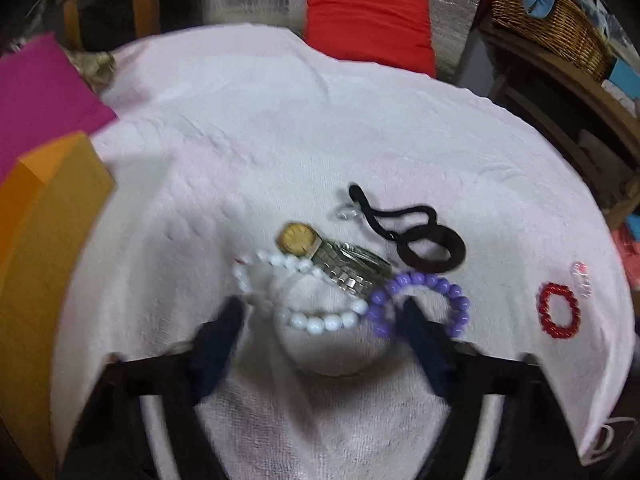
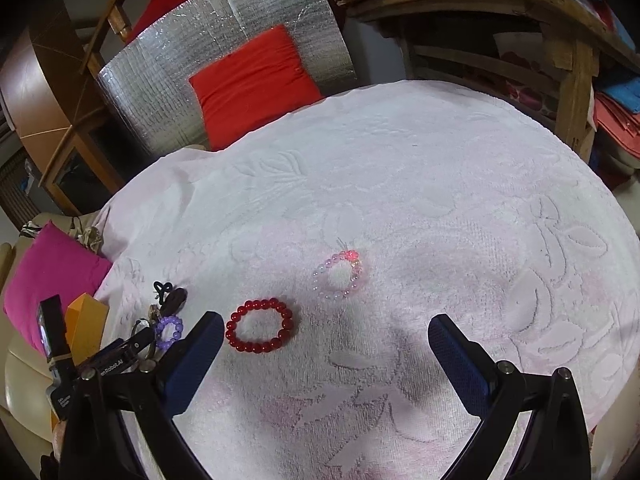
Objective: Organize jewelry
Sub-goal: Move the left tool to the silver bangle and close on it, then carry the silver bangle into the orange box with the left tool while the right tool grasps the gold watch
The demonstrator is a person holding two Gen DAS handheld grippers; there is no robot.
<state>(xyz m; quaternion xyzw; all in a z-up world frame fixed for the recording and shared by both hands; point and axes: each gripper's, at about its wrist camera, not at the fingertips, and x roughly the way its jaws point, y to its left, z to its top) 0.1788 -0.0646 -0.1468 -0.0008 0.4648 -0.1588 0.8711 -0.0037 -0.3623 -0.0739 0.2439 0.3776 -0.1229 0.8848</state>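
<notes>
One readable label, "RoboLAI", marks the left gripper (image 2: 132, 354).

In the right wrist view, the left gripper (image 2: 132, 344) is showing small white lettering on its black body, partly readable as "RoboAI"; nothing else is legible.
</notes>
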